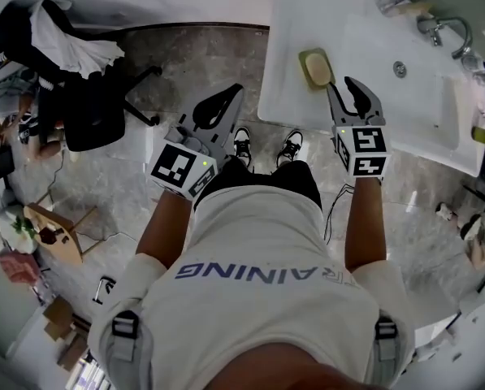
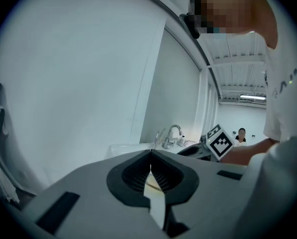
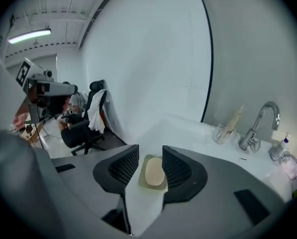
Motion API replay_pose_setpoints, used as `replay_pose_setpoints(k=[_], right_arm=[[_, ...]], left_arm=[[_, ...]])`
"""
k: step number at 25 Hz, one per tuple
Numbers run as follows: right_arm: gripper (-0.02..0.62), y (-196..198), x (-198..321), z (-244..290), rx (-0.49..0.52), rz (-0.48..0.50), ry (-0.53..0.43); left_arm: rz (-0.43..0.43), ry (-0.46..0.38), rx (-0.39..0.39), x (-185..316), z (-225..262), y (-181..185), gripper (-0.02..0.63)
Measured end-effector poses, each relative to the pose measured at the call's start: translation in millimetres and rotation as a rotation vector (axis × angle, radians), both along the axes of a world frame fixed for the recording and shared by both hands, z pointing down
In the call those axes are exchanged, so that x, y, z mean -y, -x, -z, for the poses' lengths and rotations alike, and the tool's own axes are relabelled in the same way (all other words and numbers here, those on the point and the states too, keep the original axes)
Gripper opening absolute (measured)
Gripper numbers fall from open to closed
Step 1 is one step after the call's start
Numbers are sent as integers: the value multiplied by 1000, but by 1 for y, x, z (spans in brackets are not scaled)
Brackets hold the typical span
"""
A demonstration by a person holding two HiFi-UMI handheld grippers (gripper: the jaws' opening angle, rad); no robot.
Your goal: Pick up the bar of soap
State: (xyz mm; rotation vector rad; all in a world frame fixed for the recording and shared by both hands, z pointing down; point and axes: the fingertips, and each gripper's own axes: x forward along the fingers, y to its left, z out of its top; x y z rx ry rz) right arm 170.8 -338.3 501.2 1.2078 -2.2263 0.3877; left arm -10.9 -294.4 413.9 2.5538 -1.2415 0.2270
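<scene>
A pale beige bar of soap (image 1: 316,70) lies in a green-grey dish (image 1: 307,56) on the near left rim of the white sink (image 1: 372,55). My right gripper (image 1: 345,89) hangs just right of the dish and nearer to me, with its jaws apart. In the right gripper view the soap (image 3: 154,173) shows in the gap between the open fingers (image 3: 126,166), lying farther on in its dish (image 3: 153,185), untouched. My left gripper (image 1: 223,96) is held over the floor left of the sink, shut and empty; in the left gripper view its jaws (image 2: 150,158) meet.
A chrome faucet (image 1: 447,29) stands at the sink's far side, with a drain (image 1: 400,69) in the basin and bottles (image 1: 479,128) at its right end. A black office chair (image 1: 80,88) draped with white cloth stands on the floor to the left. The person's shoes (image 1: 266,146) are beside the sink's edge.
</scene>
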Motion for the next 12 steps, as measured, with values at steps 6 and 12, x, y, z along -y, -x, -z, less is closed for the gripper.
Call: replay_pose_setpoints(k=[6, 12], right_arm=[[215, 7, 19, -74, -106, 81, 187], [238, 8, 33, -133, -177, 72, 286]], left_arm=[[47, 48, -2, 10, -22, -12, 8], [90, 85, -10, 15, -38, -4, 8]])
